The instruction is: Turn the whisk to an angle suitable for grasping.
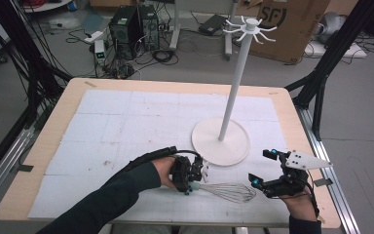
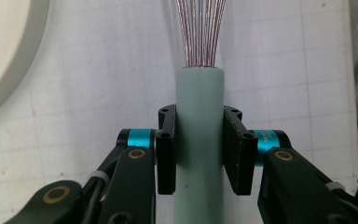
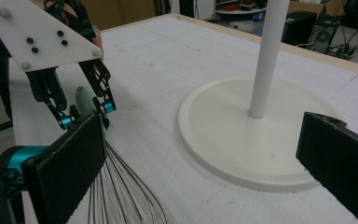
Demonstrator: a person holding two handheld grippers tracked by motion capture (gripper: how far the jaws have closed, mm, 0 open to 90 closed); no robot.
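one whisk handle (image 2: 199, 140) between left jaws

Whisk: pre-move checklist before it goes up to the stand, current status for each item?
1. Left claw shut on the whisk handle: ok, both pads press the pale green handle in the left gripper view.
2. Grip centred on the handle: ok, the handle runs straight up between the pads.
3. Right claw open and off the wires: ok in the high view, jaws stand wide beside the wire head.
4. Whisk off the table: cannot tell, the wire head sits low over the mat.
5. Stand upright, base flat on the mat: ok.
6. Free hook at the stand's top: ok, nothing hangs on the prongs.
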